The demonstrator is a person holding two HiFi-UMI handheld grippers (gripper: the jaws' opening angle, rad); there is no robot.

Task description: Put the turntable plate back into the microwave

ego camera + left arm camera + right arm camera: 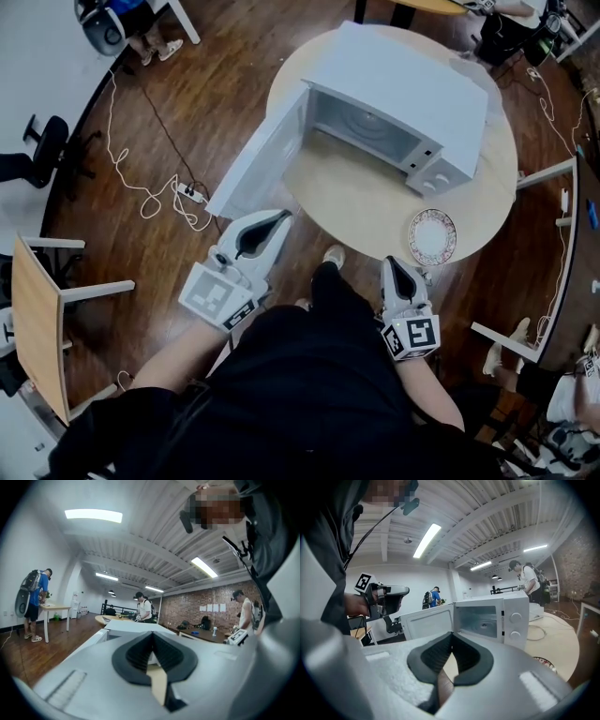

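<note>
A white microwave (394,103) stands on a round wooden table (356,202), its door (258,159) swung open to the left and the cavity (366,127) showing. The turntable plate (431,236), with a patterned rim, lies flat on the table near its front right edge. My left gripper (284,215) is shut and holds nothing; it hovers just off the table's edge, below the open door. My right gripper (389,262) is shut and holds nothing, short of the table and to the left of the plate. The right gripper view shows the microwave (487,620) ahead and the plate's rim (543,663) low right.
A power strip with a white cable (190,194) lies on the wooden floor at left. A small wooden table (37,328) and an office chair (42,150) stand at far left. A cable (539,632) lies on the round table beside the microwave. Other people stand around the room.
</note>
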